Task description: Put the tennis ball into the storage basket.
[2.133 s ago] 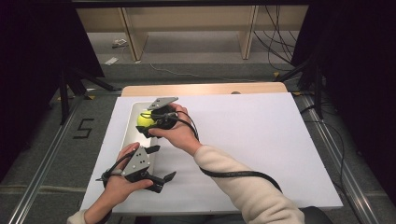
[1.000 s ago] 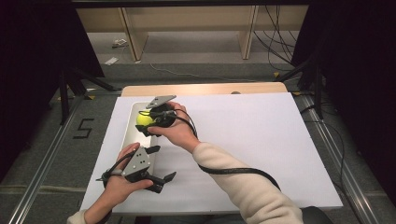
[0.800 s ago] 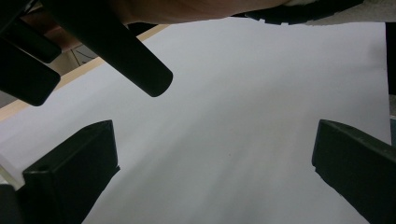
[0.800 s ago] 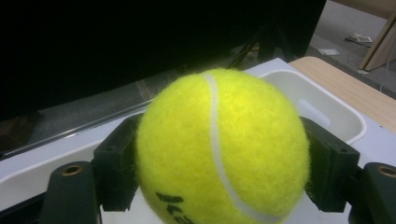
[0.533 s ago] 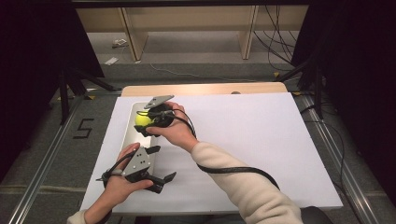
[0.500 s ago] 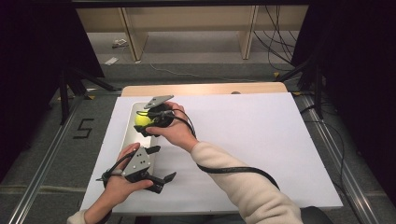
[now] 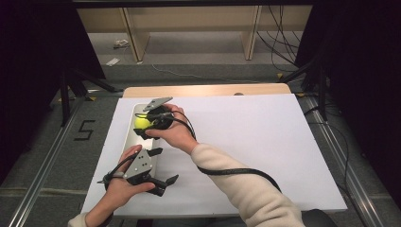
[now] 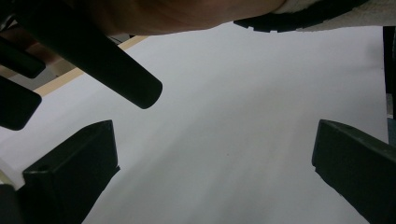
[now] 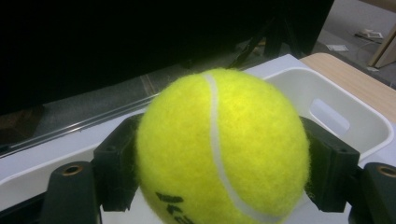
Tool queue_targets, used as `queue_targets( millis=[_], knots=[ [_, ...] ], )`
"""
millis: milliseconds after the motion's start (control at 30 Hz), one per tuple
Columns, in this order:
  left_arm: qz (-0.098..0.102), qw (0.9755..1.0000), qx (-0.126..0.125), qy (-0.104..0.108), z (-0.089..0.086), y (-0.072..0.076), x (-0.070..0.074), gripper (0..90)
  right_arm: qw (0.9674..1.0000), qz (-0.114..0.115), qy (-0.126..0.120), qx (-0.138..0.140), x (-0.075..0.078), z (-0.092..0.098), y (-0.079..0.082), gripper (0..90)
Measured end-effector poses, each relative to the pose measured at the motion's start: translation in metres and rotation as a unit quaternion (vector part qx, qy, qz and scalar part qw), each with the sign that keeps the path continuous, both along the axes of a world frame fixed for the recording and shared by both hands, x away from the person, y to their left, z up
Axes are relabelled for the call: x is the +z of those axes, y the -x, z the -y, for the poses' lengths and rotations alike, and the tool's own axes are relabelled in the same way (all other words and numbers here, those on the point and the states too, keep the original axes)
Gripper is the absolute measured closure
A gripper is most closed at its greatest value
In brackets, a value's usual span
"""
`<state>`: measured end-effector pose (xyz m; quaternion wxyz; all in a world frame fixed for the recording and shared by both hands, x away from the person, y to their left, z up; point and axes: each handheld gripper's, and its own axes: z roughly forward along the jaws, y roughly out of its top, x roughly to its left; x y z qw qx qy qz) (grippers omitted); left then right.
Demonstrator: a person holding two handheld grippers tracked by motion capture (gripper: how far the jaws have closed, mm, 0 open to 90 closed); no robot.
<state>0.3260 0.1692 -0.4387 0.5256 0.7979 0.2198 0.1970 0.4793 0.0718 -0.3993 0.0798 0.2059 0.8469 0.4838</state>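
The right tongs (image 9: 219, 154) are clamping a fuzzy yellow-green tennis ball (image 9: 222, 149) by its two sides, holding it above the long white plastic tray (image 7: 128, 142), toward the tray's far end. The ball is sitting directly over the tray's hollow, so the coming move looks like a straight lowering. The left tongs (image 7: 161, 165) are resting with jaws apart on the white surface (image 7: 265, 142), just beside the tray's near end, gripping nothing.

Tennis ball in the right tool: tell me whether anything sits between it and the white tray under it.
Nothing visible does. The right tool is clamped on the tennis ball above the white tray, and the part of the tray in the right gripper view holds nothing. The left tool waits open, nearer the person.
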Motion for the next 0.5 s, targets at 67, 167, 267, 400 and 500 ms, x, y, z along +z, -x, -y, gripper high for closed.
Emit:
queue_targets(
  millis=[67,167,267,400,500],
  knots=[
    [0.0,1.0,-0.001,0.0,0.0001,0.0,-0.0001,0.0,1.0,-0.001,0.001,0.002,-0.0001,-0.0006,-0.0002,26.1],
    [0.0,1.0,-0.001,-0.001,0.0001,0.0002,0.0,0.0,1.0,0.0,0.002,0.002,-0.0001,-0.0019,-0.0006,26.1],
    [-0.001,1.0,-0.001,-0.001,0.0002,0.0001,-0.0001,0.0,1.0,-0.002,0.003,0.003,-0.0002,-0.0032,-0.0012,26.1],
    [-0.001,1.0,-0.002,-0.001,0.0003,0.0002,0.0,0.0,1.0,-0.001,0.004,0.002,-0.0015,-0.0055,-0.0029,26.1],
    [-0.001,1.0,-0.002,-0.001,0.0003,0.0002,-0.0001,0.0,1.0,-0.005,0.006,0.002,-0.0021,-0.0071,-0.0031,26.1]
  ],
)
